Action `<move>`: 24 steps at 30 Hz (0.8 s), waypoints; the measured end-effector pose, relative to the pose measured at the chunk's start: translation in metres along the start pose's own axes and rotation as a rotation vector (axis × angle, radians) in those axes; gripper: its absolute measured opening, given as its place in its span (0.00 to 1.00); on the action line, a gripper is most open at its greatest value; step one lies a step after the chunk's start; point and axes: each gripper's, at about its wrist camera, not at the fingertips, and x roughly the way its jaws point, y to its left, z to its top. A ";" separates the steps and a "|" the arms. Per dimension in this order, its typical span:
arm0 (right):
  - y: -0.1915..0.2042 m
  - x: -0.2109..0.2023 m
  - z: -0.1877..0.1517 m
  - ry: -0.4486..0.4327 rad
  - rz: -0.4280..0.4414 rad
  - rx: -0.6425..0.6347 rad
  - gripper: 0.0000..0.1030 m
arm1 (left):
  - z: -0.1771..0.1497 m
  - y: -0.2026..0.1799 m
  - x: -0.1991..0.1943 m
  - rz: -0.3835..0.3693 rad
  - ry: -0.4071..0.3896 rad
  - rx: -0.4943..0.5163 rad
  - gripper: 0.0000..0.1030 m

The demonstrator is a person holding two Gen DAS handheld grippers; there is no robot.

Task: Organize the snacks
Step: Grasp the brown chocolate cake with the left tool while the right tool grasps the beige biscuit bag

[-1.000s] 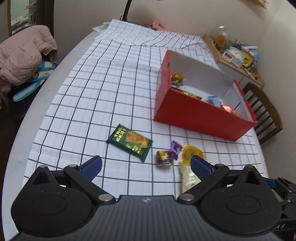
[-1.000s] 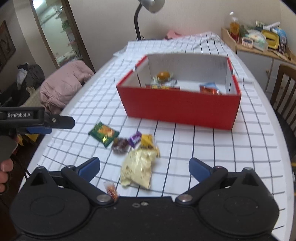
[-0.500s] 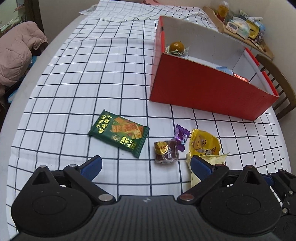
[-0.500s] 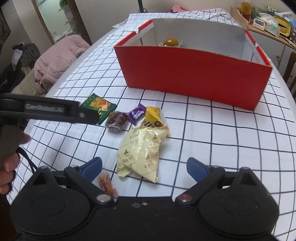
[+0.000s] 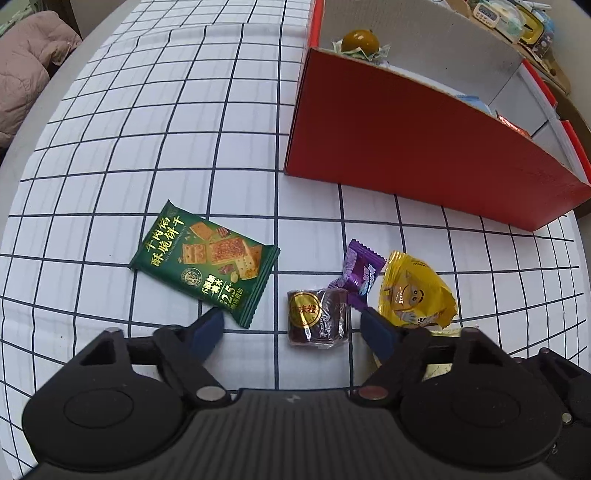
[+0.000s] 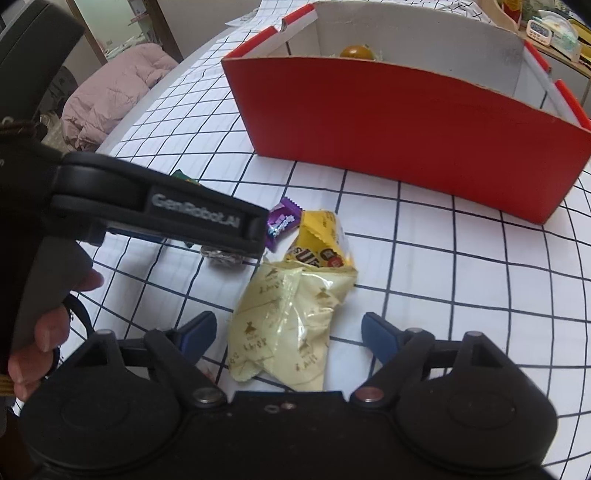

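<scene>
A small brown wrapped candy [image 5: 318,318] lies on the checked cloth between the blue fingertips of my left gripper [image 5: 293,330], whose jaws are closing with a gap on both sides. A green cracker packet [image 5: 205,258] lies to its left; a purple candy [image 5: 360,271] and a yellow packet [image 5: 415,291] lie to its right. My right gripper [image 6: 288,336] hangs over a pale yellow bag [image 6: 291,325], jaws closing and clear of it. The yellow packet [image 6: 321,243] touches that bag's far end. The red box [image 5: 417,147] stands beyond with some snacks inside.
The left gripper's black body [image 6: 159,206] and a hand [image 6: 44,332] fill the left of the right wrist view, hiding most of the brown candy and green packet. A pink jacket [image 6: 114,85] lies beyond the table's left edge. A cluttered shelf [image 5: 517,18] is behind the box.
Both grippers have come down and closer to the snacks, tilting more steeply. Both pairs of jaws have narrowed. The brown candy now sits between the left fingertips, the pale bag between the right ones.
</scene>
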 end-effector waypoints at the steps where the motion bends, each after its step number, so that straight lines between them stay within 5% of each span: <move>1: 0.001 0.000 0.001 0.003 0.002 -0.002 0.79 | 0.000 -0.001 0.000 0.003 -0.005 0.002 0.74; 13: 0.004 0.001 0.002 0.013 -0.019 -0.021 0.54 | 0.000 0.004 -0.005 -0.009 -0.015 -0.010 0.34; 24: -0.005 -0.016 -0.009 -0.013 -0.012 0.048 0.52 | -0.014 0.028 -0.022 -0.043 -0.031 -0.095 0.32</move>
